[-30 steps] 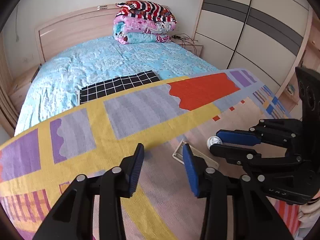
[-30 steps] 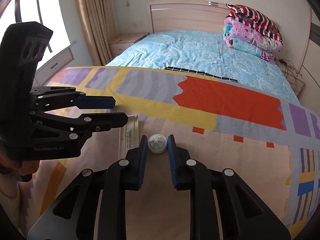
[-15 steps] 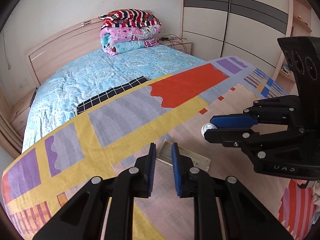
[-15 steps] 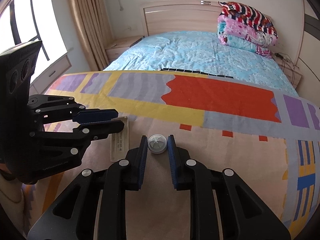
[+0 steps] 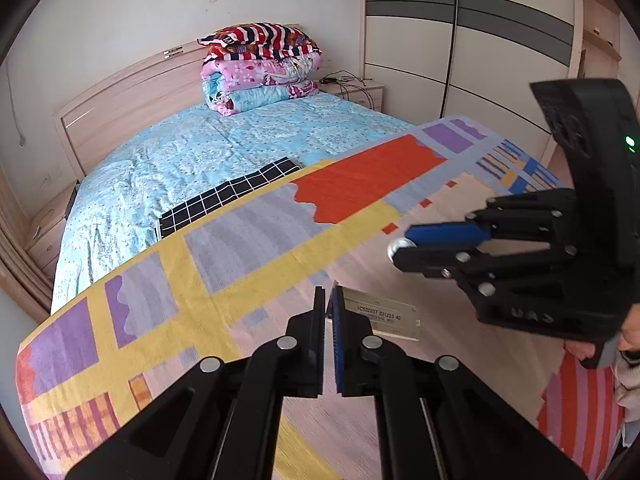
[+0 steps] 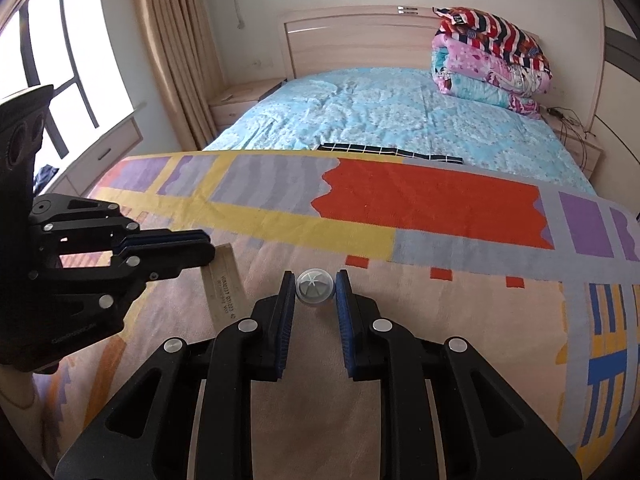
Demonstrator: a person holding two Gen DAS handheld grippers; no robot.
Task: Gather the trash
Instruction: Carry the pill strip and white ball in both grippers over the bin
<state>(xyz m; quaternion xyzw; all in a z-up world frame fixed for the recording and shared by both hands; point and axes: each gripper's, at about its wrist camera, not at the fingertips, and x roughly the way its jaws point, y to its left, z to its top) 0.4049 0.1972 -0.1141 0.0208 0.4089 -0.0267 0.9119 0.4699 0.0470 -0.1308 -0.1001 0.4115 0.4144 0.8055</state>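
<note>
Flat card (image 5: 382, 314) – long axis across left gripper (image 5: 329, 312).

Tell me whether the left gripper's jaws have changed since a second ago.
Yes. The left gripper has just been closing: its pads, earlier wide apart over the blanket, now pinch the edge of the flat packet.

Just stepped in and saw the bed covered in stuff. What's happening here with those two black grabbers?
A person is picking up trash off the patterned blanket on the bed, with a gripper in each hand. The right gripper is shut on a small round white cap. The left gripper has just been closing and now pinches the edge of a flat printed wrapper, seemingly tilting it up off the blanket. Folded quilts sit stacked by the headboard.
</note>
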